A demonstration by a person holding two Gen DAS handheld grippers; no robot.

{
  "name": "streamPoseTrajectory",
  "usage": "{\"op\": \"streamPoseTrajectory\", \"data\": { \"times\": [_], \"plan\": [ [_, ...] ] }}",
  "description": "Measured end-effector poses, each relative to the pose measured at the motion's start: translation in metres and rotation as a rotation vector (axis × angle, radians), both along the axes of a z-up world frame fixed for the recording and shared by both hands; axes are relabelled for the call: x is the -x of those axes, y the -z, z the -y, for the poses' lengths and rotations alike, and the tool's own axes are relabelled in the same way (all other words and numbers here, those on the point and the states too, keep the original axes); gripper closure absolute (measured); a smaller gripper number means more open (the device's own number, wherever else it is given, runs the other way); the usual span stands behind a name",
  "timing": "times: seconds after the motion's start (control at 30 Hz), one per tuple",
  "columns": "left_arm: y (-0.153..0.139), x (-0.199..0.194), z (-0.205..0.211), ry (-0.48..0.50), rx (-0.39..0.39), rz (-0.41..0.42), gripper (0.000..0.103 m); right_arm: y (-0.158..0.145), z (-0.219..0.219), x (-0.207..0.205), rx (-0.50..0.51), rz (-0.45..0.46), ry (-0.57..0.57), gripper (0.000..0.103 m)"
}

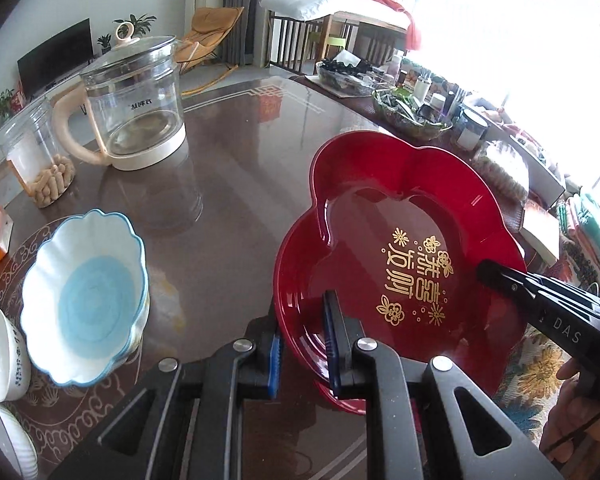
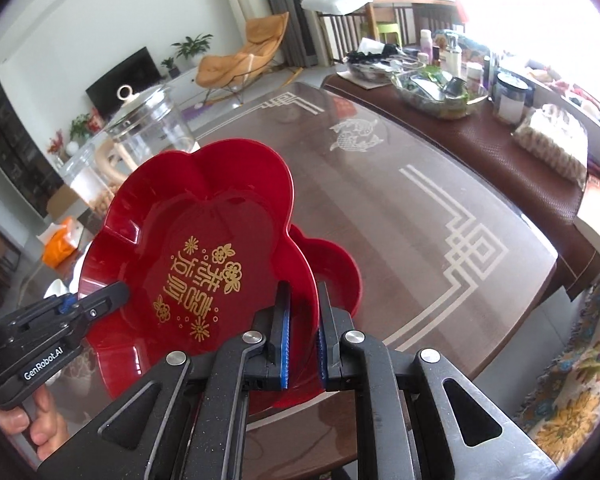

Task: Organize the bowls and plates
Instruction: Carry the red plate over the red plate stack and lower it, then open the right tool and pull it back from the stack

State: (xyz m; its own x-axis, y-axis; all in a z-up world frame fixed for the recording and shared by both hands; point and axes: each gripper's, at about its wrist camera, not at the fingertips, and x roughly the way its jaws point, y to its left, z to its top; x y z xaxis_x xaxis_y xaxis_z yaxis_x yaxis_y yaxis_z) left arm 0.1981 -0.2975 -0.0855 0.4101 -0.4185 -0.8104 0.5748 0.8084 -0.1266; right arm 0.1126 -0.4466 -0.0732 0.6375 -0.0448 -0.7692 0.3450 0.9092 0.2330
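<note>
Fingers (image 1: 336, 344) of left gripper (image 1: 304, 354) and right gripper (image 2: 304, 346) both clamped tight on opposite rim edges of red flower-shaped plate (image 1: 400, 216), held tilted above glass-topped table (image 1: 228, 184), beside blue scalloped bowl (image 1: 86, 296).

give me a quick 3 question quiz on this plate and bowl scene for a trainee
1. True or false: both grippers are clamped on the rim of the same red plate.
2. What lies under the lifted plate in the right wrist view? A) a second red plate B) a glass lid C) a napkin
3. Fill in: the white bowl with the blue centre sits on the table, in front of the glass ____.

Key
1. True: the left gripper and the right gripper each pinch an edge of it.
2. A: another red plate shows beneath it.
3. kettle
</note>
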Motion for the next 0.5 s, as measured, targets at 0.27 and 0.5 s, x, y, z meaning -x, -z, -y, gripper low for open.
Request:
{"op": "streamPoseTrajectory", "data": {
  "times": [0.27, 0.5],
  "plan": [
    [0.019, -0.006, 0.015, -0.004, -0.161, 0.083, 0.085, 0.035, 0.007, 0.002, -0.024, -0.048, 0.021, 0.085],
    [0.006, -0.007, -0.004, -0.024, -0.109, 0.058, 0.084, 0.038, 0.006, 0.008, 0.002, -0.052, 0.04, 0.049]
  ]
}}
